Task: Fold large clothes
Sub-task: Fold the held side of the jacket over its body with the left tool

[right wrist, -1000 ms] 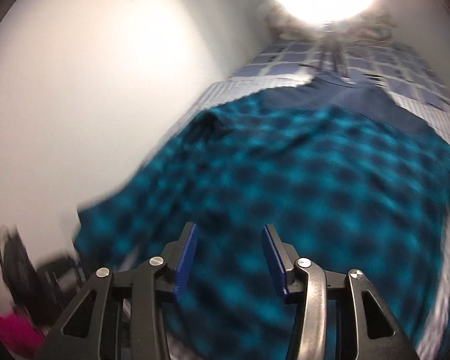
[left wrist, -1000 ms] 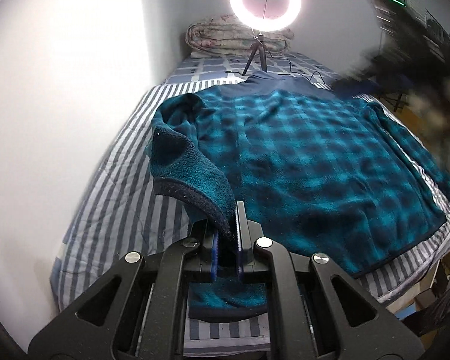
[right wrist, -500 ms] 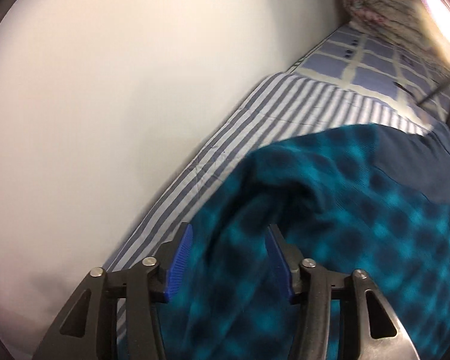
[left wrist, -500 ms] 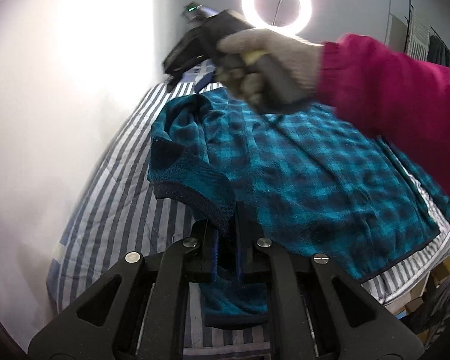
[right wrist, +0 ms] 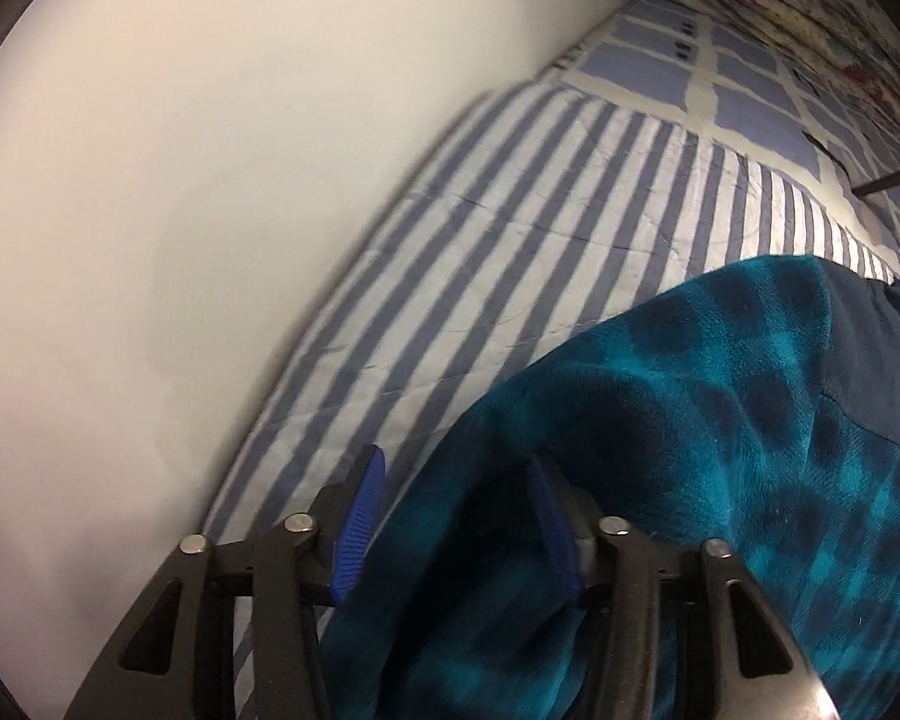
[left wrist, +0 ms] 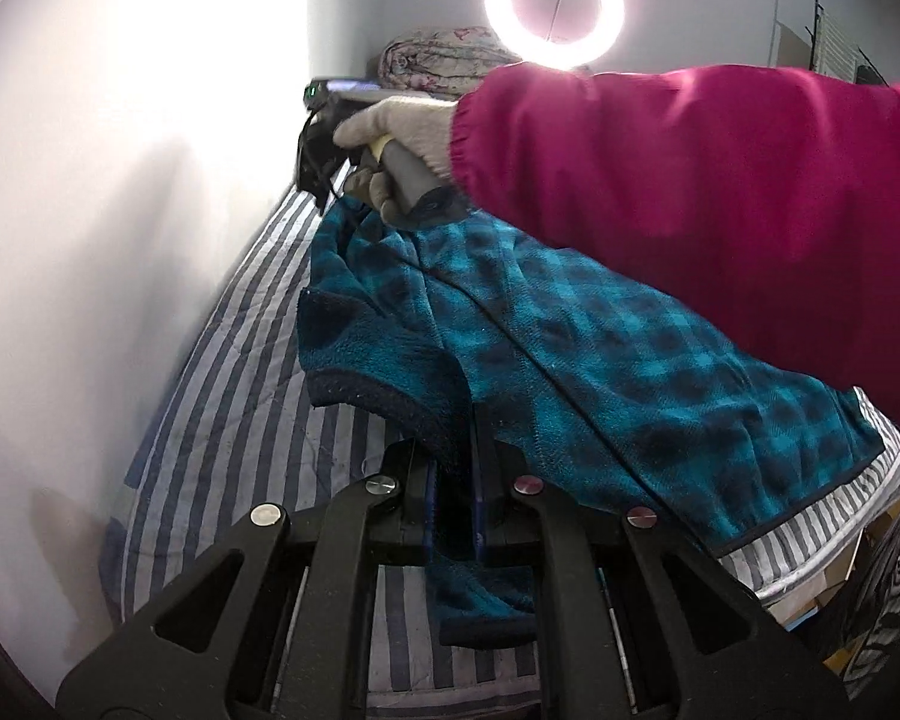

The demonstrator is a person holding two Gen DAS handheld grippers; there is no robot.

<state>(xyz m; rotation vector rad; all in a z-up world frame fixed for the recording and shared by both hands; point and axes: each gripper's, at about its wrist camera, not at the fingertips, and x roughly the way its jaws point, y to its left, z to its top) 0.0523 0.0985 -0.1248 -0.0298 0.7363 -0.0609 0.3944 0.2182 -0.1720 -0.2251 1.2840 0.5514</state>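
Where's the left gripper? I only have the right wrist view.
Observer: The left gripper is shut on a sleeve of the teal checked fleece, holding it above the striped bedsheet.
Operator: Anything crossing the fleece?
Observer: A magenta sleeve reaches across it; the gloved right hand is at the far corner by the wall.
Operator: Light source?
Observer: A lit ring light at the bed's far end.

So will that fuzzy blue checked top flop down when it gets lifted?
Probably yes. The fleece top already sags in soft folds where the left gripper pinches its sleeve. It looks thick, so likely a bit heavy. Its fuzzy pile should grip rather than slip.
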